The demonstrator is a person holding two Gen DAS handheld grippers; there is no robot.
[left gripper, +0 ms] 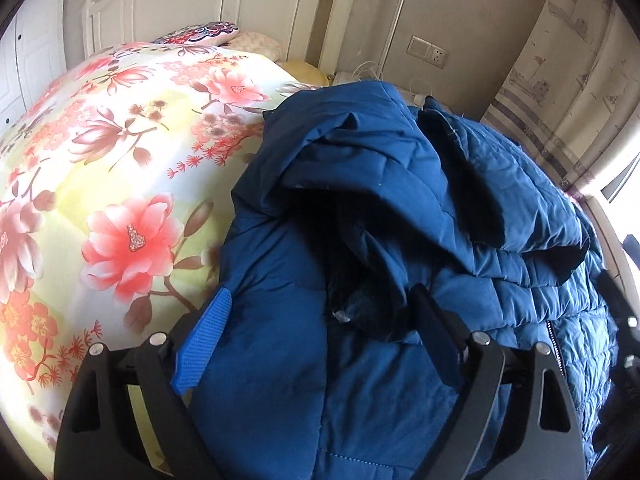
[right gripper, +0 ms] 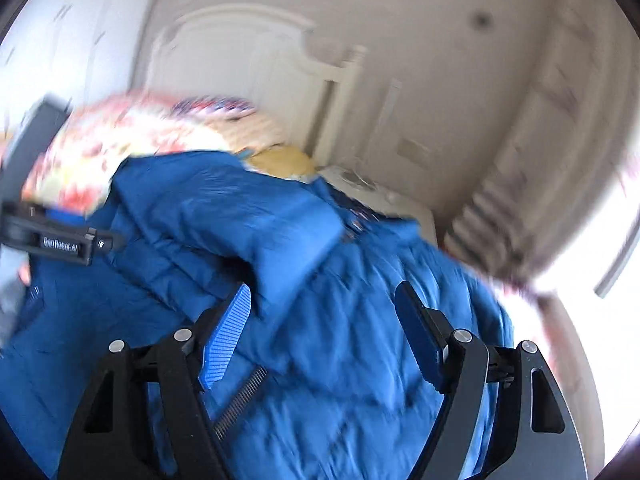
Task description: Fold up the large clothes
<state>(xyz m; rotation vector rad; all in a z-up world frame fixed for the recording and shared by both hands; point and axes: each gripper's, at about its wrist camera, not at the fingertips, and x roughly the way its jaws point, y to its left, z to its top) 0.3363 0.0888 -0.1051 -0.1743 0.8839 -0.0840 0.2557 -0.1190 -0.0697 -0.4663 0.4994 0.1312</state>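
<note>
Sprawling across frame centre on the floral quilt [left gripper: 120, 152], the blue padded jacket [left gripper: 380, 200] lay half-bundled, both the left gripper [left gripper: 316, 320] and right gripper [right gripper: 324, 320] spread wide, gripping nothing, seemingly poised for a fold.

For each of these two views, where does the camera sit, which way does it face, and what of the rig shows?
Left wrist: sits on the left hand-held gripper, facing along its fingers over the blue padded jacket toward the floral bedding and white headboard; both fingers straddle jacket fabric.
Right wrist: sits on the right hand-held gripper, facing the same headboard, blurred; its open fingers show, plus the left hand-held gripper at the left edge.
Shared: jacket, bedding, headboard.
</note>
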